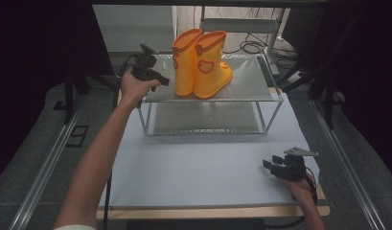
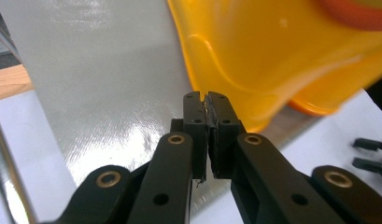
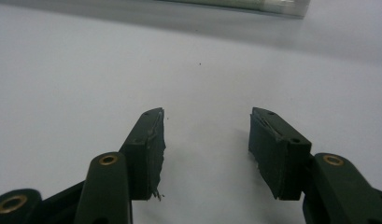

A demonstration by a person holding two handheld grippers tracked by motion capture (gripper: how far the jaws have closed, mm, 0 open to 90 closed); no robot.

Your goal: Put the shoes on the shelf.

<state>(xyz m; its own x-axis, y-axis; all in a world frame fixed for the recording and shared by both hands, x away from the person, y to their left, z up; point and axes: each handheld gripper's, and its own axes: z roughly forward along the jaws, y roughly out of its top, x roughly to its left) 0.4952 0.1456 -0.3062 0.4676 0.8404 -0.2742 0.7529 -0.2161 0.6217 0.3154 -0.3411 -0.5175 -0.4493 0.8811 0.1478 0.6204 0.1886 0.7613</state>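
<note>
Two yellow rubber boots with orange trim stand upright side by side on the top shelf [image 1: 251, 81] of a low metal rack: a left boot [image 1: 185, 62] and a right boot [image 1: 210, 67]. My left gripper [image 1: 164, 81] is held at the shelf's left edge, pointing at the left boot's heel. Its jaws are shut with nothing between them [image 2: 206, 100], and the yellow boot [image 2: 272, 51] looms just beyond their tips. I cannot tell whether they touch it. My right gripper [image 1: 270, 163] rests open near the table's front right, its jaws wide apart over the bare tabletop [image 3: 207, 119].
The rack has a lower shelf [image 1: 205, 120] under the top one and stands at the back of the pale blue tabletop [image 1: 193, 167]. Metal rails [image 1: 50, 158] run along both sides of the table. Cables lie on the floor behind the rack.
</note>
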